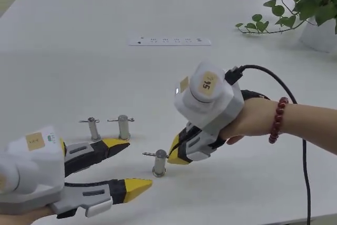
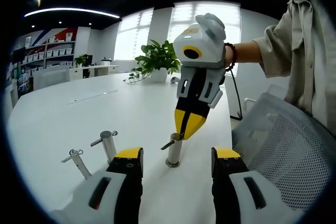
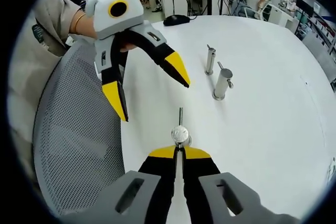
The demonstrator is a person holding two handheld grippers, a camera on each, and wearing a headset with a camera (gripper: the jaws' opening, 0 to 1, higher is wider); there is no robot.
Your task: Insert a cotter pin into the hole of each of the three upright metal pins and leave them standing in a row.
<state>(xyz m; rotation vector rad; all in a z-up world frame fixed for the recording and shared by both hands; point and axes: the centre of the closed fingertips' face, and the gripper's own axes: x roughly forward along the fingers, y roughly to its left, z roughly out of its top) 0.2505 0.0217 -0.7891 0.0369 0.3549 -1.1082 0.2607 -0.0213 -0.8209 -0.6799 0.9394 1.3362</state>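
Left hand-held gripper (image 1: 140, 164) gapes empty; right hand-held gripper (image 1: 171, 154) pinches horizontal cotter pin (image 1: 149, 154) through upright metal pin (image 1: 159, 166).

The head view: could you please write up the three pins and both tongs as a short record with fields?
nearest pin: short upright silver metal pin, thin wire cotter pin through its top
right tongs: shut on that cotter pin
left tongs: open, holding nothing
far pins: slim silver metal pin and thicker silver metal pin, both upright, each with a cotter pin through it
surface: white table
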